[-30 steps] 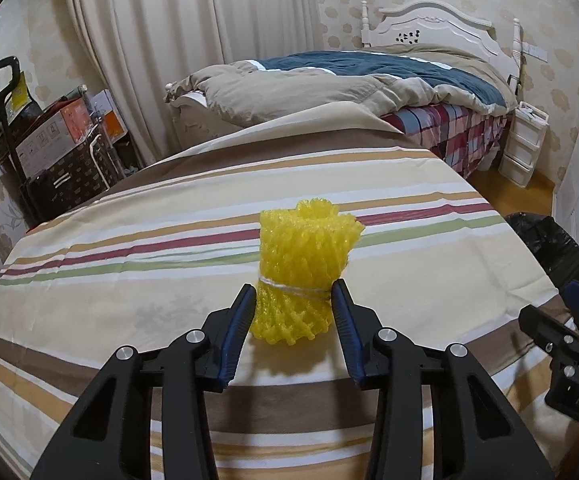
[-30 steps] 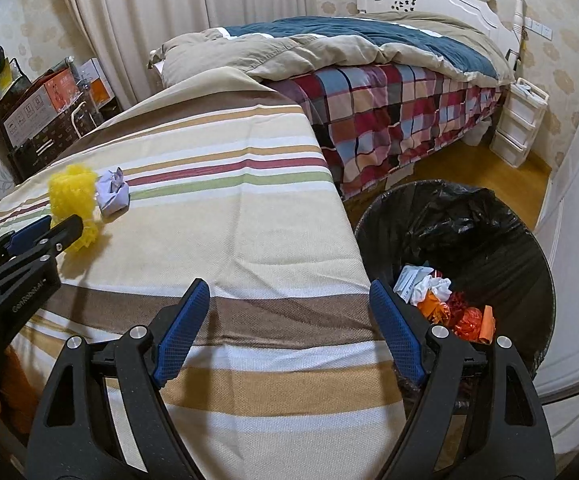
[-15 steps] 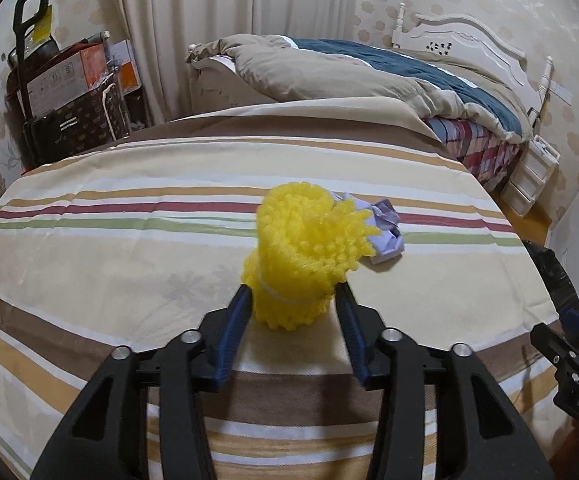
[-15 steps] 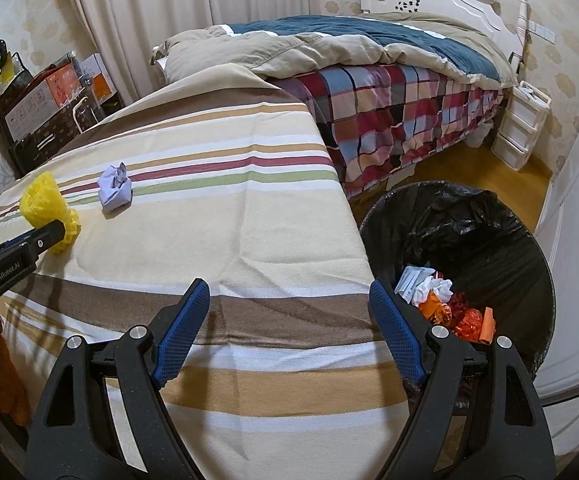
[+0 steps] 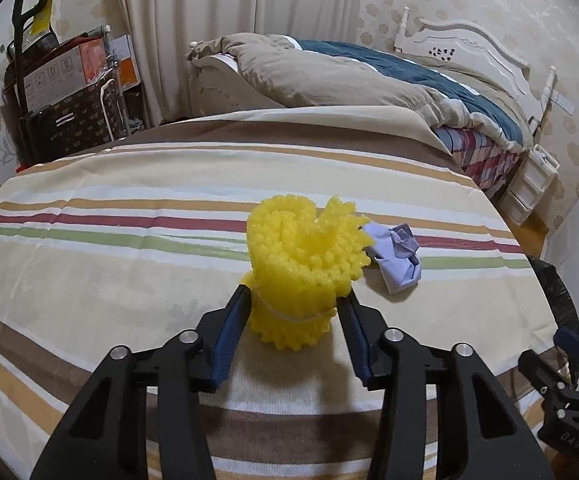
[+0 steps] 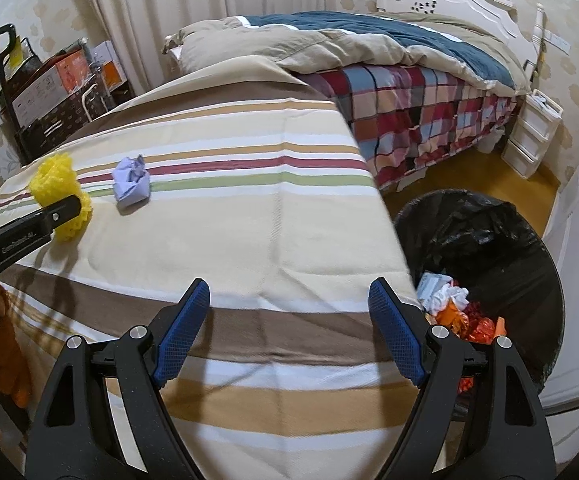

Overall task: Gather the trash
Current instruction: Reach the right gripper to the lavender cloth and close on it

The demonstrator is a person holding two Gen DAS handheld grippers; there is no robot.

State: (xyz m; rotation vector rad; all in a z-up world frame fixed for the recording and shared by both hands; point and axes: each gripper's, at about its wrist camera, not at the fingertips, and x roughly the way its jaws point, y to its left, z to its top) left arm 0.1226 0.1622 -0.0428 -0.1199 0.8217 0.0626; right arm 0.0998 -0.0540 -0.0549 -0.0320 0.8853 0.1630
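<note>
closing on the yellow foam net roll (image 5: 303, 268), the left gripper (image 5: 295, 312) has its blue pads (image 5: 229, 332) on either side of the roll's tied lower part, and both pads look pressed against the foam. the roll stands up between them, its open curled end pointing away from the camera, a thin band cinched round it just above the pads. it sits over the striped cloth (image 5: 129, 264) that covers the table, whether touching or lifted off it cannot be told. just to the right of the roll, touching its frilled edge in the left wrist view, lies a crumpled pale purple paper (image 5: 397, 256) on the cloth.

the right gripper (image 6: 289, 332) hangs with its fingers spread wide and nothing between them, above the near right edge of the cloth. beside that edge, low on the floor, stands the black-lined trash bin (image 6: 501, 236), with white, orange and red scraps (image 6: 453, 308) lying in its bottom. from this side the roll and the purple paper sit far over on the left part of the cloth. beyond the table is a bed (image 6: 389, 64) with a beige and blue quilt.
</note>
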